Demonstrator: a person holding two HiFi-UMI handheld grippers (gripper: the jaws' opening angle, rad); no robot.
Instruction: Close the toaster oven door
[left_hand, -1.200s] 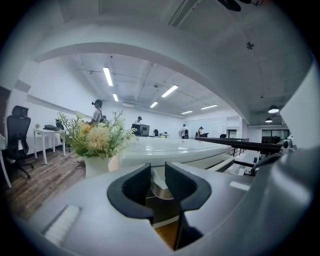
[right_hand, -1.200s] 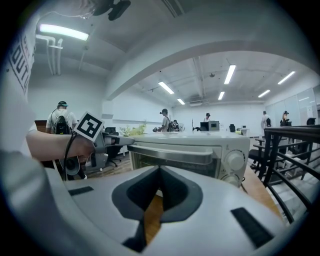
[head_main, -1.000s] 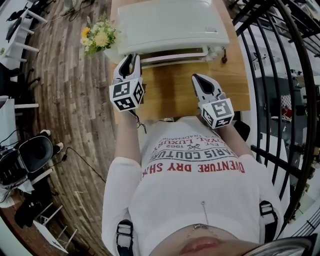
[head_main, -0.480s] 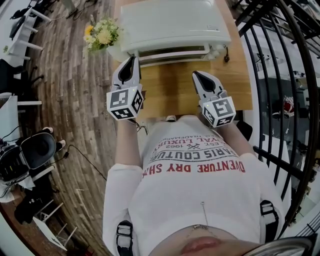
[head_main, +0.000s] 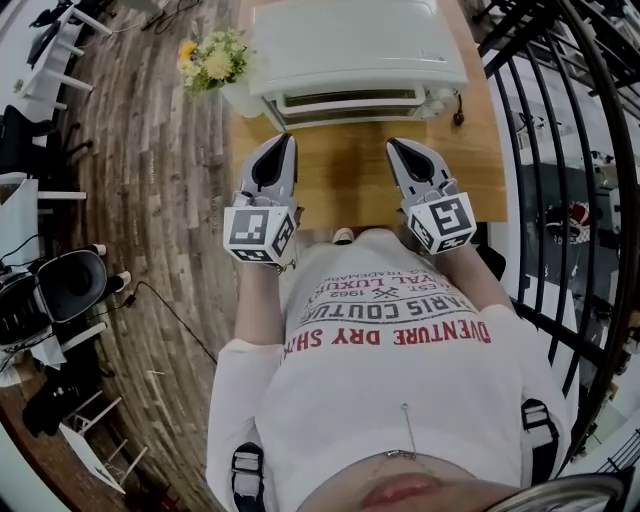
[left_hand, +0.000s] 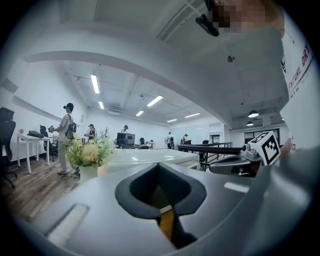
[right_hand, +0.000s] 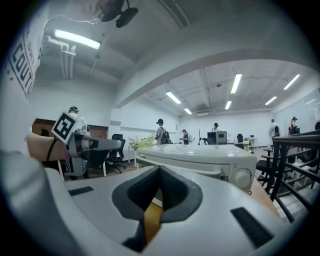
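The white toaster oven (head_main: 355, 50) stands at the far end of the wooden table (head_main: 340, 185), its door up against the front and the handle bar (head_main: 345, 100) facing me. My left gripper (head_main: 286, 140) hovers over the table just short of the oven's left front, shut with nothing between its jaws. My right gripper (head_main: 392, 146) is level with it on the right, also shut and empty. In the right gripper view the oven (right_hand: 200, 156) and its knob (right_hand: 241, 177) sit just beyond the closed tips (right_hand: 160, 169). The left gripper view shows the oven's top (left_hand: 150, 156) past its tips (left_hand: 159, 165).
A vase of yellow and white flowers (head_main: 213, 62) stands at the table's far left corner beside the oven. A black metal railing (head_main: 560, 150) runs along the right. Wooden floor (head_main: 150, 200) lies to the left, with chairs and people in the room beyond.
My left gripper has drawn back from the oven's left front corner, shifted right, and its jaws have come together. The right gripper has hardly moved.
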